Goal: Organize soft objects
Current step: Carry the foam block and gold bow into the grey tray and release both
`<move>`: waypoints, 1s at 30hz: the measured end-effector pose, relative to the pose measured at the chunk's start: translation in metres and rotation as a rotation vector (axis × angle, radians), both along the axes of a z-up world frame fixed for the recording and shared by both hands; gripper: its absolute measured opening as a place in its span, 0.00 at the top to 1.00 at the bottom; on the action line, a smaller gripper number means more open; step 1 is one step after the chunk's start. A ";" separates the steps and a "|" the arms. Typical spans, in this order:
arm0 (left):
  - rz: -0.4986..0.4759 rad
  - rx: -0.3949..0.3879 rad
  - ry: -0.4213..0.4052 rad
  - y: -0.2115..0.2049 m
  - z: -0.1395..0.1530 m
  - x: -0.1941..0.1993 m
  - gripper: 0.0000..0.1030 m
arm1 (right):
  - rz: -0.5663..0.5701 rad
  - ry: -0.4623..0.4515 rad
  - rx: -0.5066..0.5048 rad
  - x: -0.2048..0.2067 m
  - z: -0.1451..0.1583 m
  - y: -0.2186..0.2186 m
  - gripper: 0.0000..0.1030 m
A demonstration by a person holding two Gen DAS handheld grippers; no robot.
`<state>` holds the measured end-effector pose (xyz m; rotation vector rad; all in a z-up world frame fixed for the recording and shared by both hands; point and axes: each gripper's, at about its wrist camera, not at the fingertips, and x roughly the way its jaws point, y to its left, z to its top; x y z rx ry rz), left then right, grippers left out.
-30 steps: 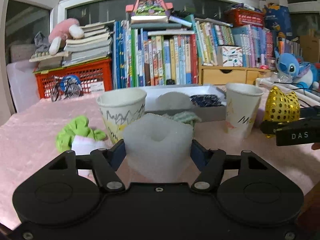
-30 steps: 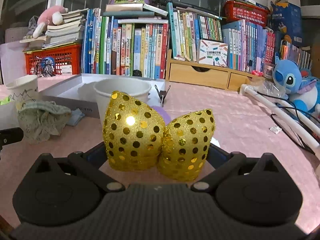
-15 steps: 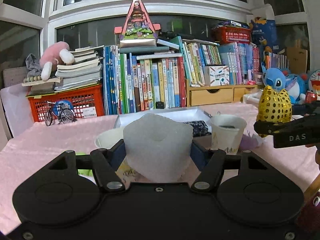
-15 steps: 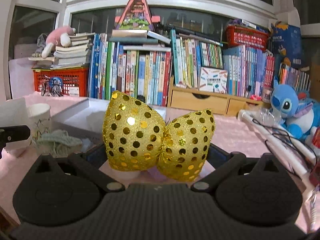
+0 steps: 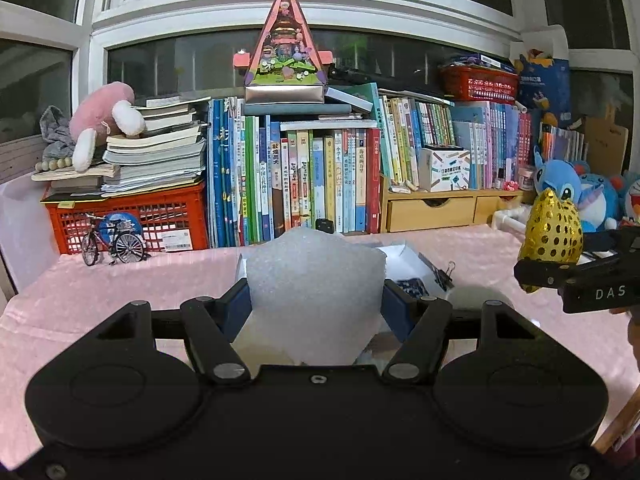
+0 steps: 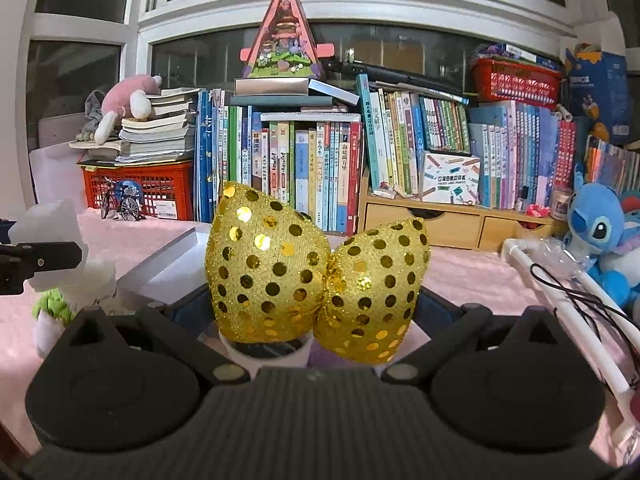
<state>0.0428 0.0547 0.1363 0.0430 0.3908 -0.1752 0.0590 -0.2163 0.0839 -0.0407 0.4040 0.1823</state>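
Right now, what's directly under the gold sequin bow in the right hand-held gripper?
Under the gold sequin bow, held by the right hand-held gripper, the rim of a white paper cup shows, with purple fabric beside it. The cup's contents are hidden by the bow.

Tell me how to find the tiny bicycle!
Look at the long wall of books behind the pink table. At its left end sits a red crate. The toy bicycle stands in front of it, black, thin and hard, unlike the plush toys nearby.

left hand-held gripper [image 5: 315,304] clamped | right hand-held gripper [image 6: 318,312] clamped, raised
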 end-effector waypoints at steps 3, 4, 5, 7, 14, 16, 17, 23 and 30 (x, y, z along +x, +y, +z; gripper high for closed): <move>-0.002 0.004 0.019 0.000 0.009 0.018 0.36 | -0.002 0.012 0.009 0.012 0.005 0.000 0.00; -0.006 0.008 0.025 -0.001 0.010 0.023 0.36 | -0.005 0.017 0.015 0.017 0.007 -0.001 0.00; -0.002 0.011 0.032 -0.003 0.011 0.028 0.36 | -0.003 0.023 0.023 0.022 0.009 -0.002 0.00; -0.004 0.016 0.047 -0.004 0.016 0.043 0.36 | -0.001 0.040 0.039 0.032 0.012 -0.002 0.00; 0.000 -0.022 0.152 -0.005 0.022 0.098 0.36 | 0.029 0.115 0.078 0.074 0.019 0.000 0.00; 0.007 -0.045 0.198 -0.003 0.021 0.118 0.36 | 0.032 0.141 0.085 0.087 0.019 0.002 0.00; 0.011 -0.051 0.216 -0.002 0.019 0.126 0.36 | 0.036 0.155 0.088 0.093 0.019 0.003 0.00; 0.061 -0.034 0.295 -0.003 0.006 0.171 0.36 | 0.064 0.246 0.089 0.130 0.010 0.016 0.00; 0.105 -0.037 0.401 0.001 -0.020 0.216 0.36 | 0.062 0.336 0.071 0.166 -0.008 0.031 0.00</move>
